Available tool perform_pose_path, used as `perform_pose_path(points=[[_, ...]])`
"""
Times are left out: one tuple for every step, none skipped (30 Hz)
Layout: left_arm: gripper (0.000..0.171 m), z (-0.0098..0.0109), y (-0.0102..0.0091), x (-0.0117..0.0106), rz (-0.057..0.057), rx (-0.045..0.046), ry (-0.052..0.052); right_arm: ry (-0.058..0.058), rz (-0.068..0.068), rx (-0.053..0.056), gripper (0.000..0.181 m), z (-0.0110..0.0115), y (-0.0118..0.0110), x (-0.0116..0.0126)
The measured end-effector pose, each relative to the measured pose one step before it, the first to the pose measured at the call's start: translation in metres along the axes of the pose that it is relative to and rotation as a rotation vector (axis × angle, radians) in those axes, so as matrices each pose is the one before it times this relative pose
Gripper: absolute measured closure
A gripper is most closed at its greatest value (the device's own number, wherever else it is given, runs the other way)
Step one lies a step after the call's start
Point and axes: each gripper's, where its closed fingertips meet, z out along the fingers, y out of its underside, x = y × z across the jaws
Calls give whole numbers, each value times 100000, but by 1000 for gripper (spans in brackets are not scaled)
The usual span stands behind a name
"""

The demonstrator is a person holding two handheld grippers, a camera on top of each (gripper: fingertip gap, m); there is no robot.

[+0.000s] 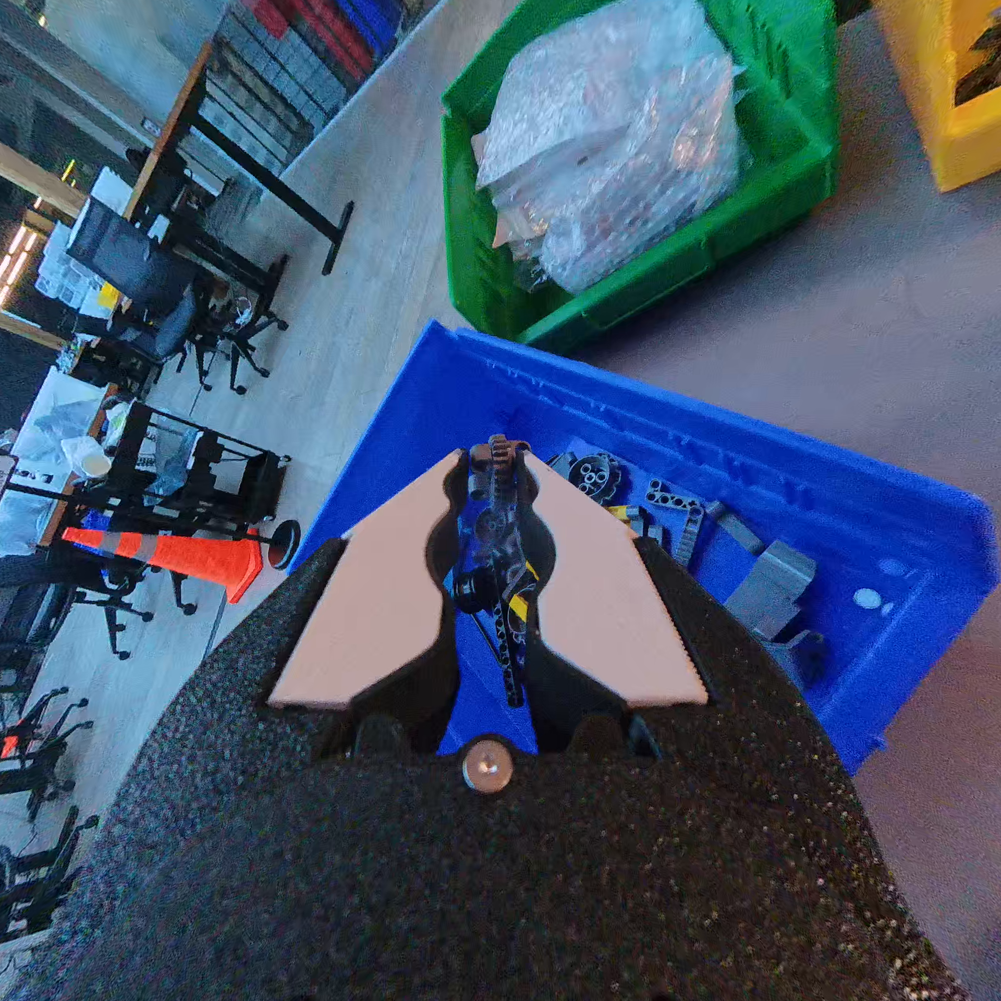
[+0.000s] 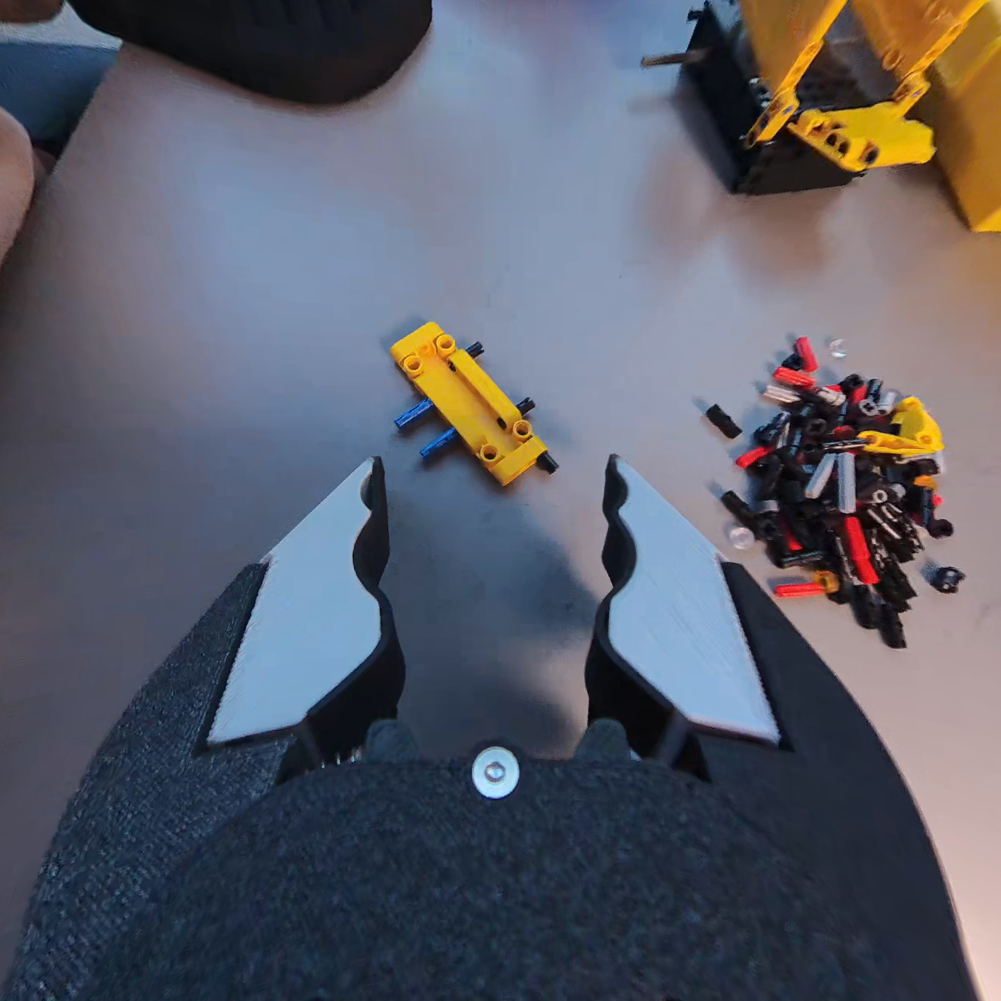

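Observation:
In the left wrist view my left gripper [image 1: 494,460] is shut on a dark toy-brick assembly [image 1: 495,520]: a brown toothed gear piece at the tips, a black holed beam and a small black wheel behind. It hangs over the blue bin [image 1: 812,487], which holds grey brick parts [image 1: 769,585]. In the right wrist view my right gripper [image 2: 493,466] is open and empty, just above the grey table [image 2: 271,271]. A yellow brick panel [image 2: 470,402] with blue and black pins lies flat just beyond the fingertips.
A green bin [image 1: 780,216] of clear plastic bags stands beyond the blue one, a yellow bin [image 1: 931,119] to its right. A pile of small black, red and grey pins [image 2: 845,487] lies right of my right gripper. A yellow-and-black brick model [image 2: 801,124] stands far right.

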Motion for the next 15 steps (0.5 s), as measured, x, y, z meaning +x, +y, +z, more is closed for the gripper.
perform_pose_path(points=[[153, 366, 654, -308, -433, -1400, -106, -582, -185, -1432, 101, 210, 214, -175], [152, 109, 207, -122, -1374, 346, 596, -259, 159, -743, 102, 139, 92, -92], [150, -91, -225, -61, -1489, 2096, 348, 633, 266, -820, 102, 109, 86, 71], [149, -209, -470, -59, -828, 2822, -235, 107, -191, -709, 103, 50, 59, -12], [149, -244, -553, -81, -97, 2641, -856, 70, -91, -381, 104, 35, 21, -10], [148, -211, -584, -13, 409, 2271, -688, 120, -36, -36, 105, 28, -52, 3], [147, -200, -685, 151, 376, 2571, -2, 0, -23, 275, 107, 24, -100, -25], [146, -232, -869, 468, 197, 3386, 1617, 504, 155, 142, 110, 43, -78, 58], [145, -246, -1011, 826, 76, 3852, 3282, 590, 63, -257, 112, 56, -7, 63], [143, -243, -1162, 1239, 88, 4344, 4951, 223, -227, -310, 113, 65, 41, 3], [141, -213, -1369, 1688, -71, 5068, 6754, -114, -156, 1, 115, 46, -5, -42], [140, -138, -1449, 2144, -108, 5191, 8704, 188, 111, 207, 117, 16, -42, 39], [139, 11, -1482, 2514, -532, 5087, 10193, 211, -178, -68, 119, 26, -7, 28], [139, 248, -1460, 2898, -1300, 4794, 11822, 168, -34, 32, 121, 25, -53, 26], [139, 540, -1261, 3326, -1518, 3845, 13985, 97, -145, 132, 122, 48, -44, -6]])
